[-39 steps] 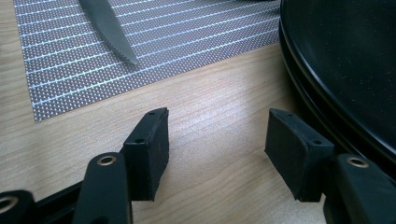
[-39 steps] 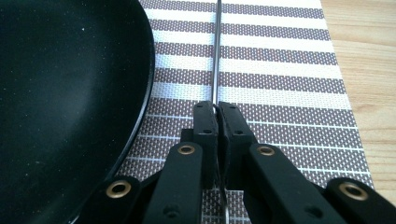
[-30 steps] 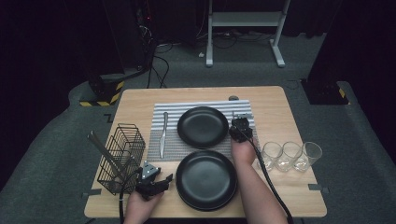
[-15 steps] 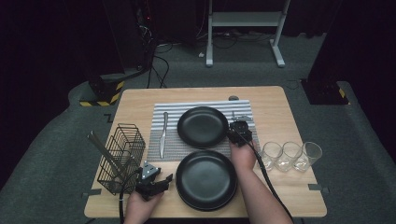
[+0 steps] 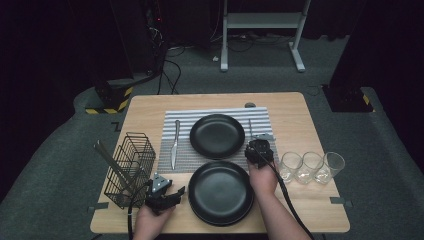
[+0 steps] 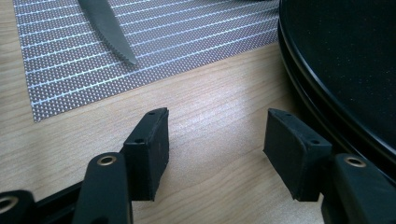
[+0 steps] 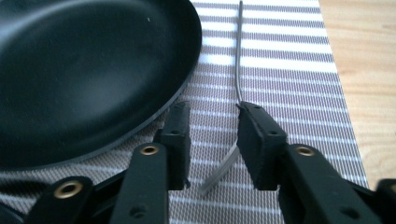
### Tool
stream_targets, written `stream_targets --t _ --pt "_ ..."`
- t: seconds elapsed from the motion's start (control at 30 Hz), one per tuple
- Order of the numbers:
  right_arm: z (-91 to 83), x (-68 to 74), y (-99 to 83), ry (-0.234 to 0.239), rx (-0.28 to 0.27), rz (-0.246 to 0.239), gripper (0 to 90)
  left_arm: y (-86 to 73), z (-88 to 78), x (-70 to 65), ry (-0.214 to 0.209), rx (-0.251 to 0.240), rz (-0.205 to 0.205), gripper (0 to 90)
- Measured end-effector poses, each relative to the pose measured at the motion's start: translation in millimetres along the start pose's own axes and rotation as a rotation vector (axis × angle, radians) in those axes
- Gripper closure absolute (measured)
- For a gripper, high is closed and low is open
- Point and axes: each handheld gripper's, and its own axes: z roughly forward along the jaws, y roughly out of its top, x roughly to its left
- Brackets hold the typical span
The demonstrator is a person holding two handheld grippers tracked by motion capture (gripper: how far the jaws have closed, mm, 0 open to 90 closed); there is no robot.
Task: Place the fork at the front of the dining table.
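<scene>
A black plate [image 5: 217, 136] rests on the striped placemat [image 5: 190, 152], with a knife [image 5: 175, 142] to its left and a fork [image 5: 250, 127] to its right. My right gripper [image 5: 259, 141] hovers at the fork's near end. Its jaws have just been opening, and my right gripper [image 7: 214, 109] stands open: the fork [image 7: 239, 60] lies flat on the mat, its tines between the jaws, untouched by the pads. My left gripper [image 5: 167, 190] is open over bare wood by the near black plates [image 5: 220, 192]. In its own view my left gripper [image 6: 217, 116] holds nothing.
A black wire basket [image 5: 130, 167] stands at the near left with a grey bar leaning in it. Three clear glasses [image 5: 310, 166] line up at the right. The knife tip [image 6: 112, 39] lies on the mat ahead of the left jaws. The near plate rim [image 6: 317, 93] is close beside them.
My right gripper has drawn back toward the table's near edge, and the fork now lies in view beyond it. The left gripper has stayed put.
</scene>
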Motion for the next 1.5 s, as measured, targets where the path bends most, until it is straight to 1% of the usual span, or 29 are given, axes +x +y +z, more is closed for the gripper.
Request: stream_targets --t 0.07,0.13,0.2,0.3,0.37,0.6,0.87,1.2,1.23,1.33,1.43,1.5 --pt "-0.7 0.3 -4.1 0.002 0.008 0.008 59.3 0.1 0.1 -0.2 0.003 0.0 0.004 40.4" --pt "-1.1 1.9 -7.6 -0.01 0.008 -0.015 57.4 0.0 0.4 -0.9 0.003 -0.001 0.002 40.3" --pt "-0.8 2.6 -10.2 -0.009 0.022 -0.017 55.7 0.0 0.2 -0.4 0.002 0.0 0.004 40.2" --pt "-0.7 2.7 -13.2 0.002 0.025 -0.006 55.3 0.1 0.0 0.0 0.0 0.001 0.004 40.3" --pt "0.3 3.5 -15.1 0.0 0.029 -0.008 55.1 0.0 0.0 0.0 -0.001 0.001 0.001 40.3" --pt "8.0 3.2 -20.9 0.002 0.054 0.013 54.0 0.0 0.0 0.5 -0.009 -0.001 -0.002 40.1" --pt "10.7 -2.6 -22.8 0.021 0.075 0.022 55.4 0.1 0.1 0.0 -0.006 0.0 0.002 40.3" --pt "8.4 -0.9 -24.8 0.055 0.074 0.013 60.5 0.0 0.2 -0.6 -0.005 -0.001 0.003 40.1" --pt "8.5 -1.4 -24.7 0.066 0.071 0.01 61.4 0.0 0.2 -0.5 -0.006 -0.001 0.002 40.1" --pt "8.8 -1.9 -24.6 0.073 0.065 -0.004 62.5 0.1 0.3 -0.5 -0.007 -0.001 0.003 40.1" --pt "7.7 -1.2 -24.2 0.091 0.061 0.004 63.4 0.1 0.3 -0.3 -0.008 0.0 0.002 40.0" --pt "7.7 -1.2 -23.9 0.093 0.063 0.002 63.6 0.1 0.3 -0.5 -0.006 -0.001 0.003 40.0"
